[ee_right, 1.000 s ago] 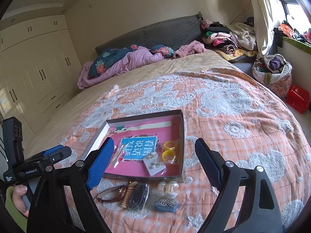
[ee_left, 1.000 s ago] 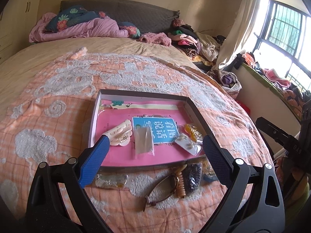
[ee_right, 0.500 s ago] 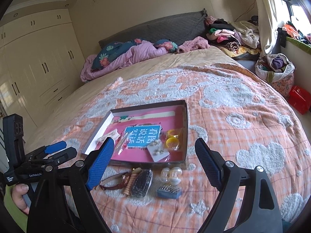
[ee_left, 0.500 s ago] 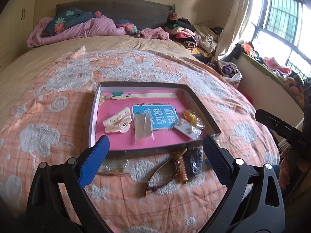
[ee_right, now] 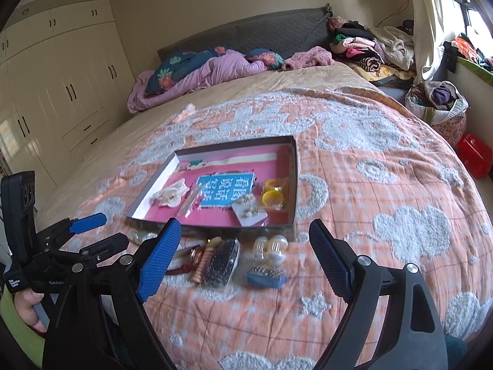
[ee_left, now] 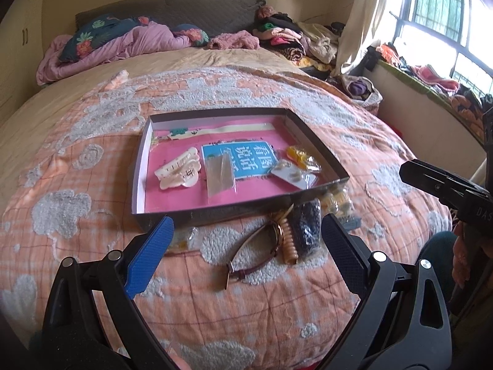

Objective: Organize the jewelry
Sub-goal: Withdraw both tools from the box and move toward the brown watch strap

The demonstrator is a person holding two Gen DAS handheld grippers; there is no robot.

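A shallow grey tray (ee_left: 215, 112) with a pink floor lies on the orange bedspread. It holds a cream hair clip (ee_left: 178, 174), a blue card (ee_left: 243, 157), a clear packet (ee_left: 220, 174), yellow rings (ee_left: 300, 155) and an earring card (ee_left: 292, 177). Loose in front of it lie a watch (ee_left: 262, 249), a peach spiral tie (ee_left: 286, 240), a dark beaded piece (ee_right: 223, 260), two pearl pieces (ee_right: 271, 246) and a small blue box (ee_right: 266, 276). My left gripper (ee_left: 246, 220) hovers open above the watch, holding nothing. My right gripper (ee_right: 244, 225) is open over the pearls, also holding nothing.
A purple blanket (ee_right: 215, 71) and pillows lie at the headboard, with a pile of clothes (ee_right: 363, 46) at the far right. White wardrobes (ee_right: 61, 98) line the left wall. A bag of clothes (ee_right: 437, 101) and a red box (ee_right: 474, 157) sit on the floor at the right.
Both grippers have sunk and drawn back toward the bed's near edge, so the loose pieces before the tray show more fully. Both stay open.
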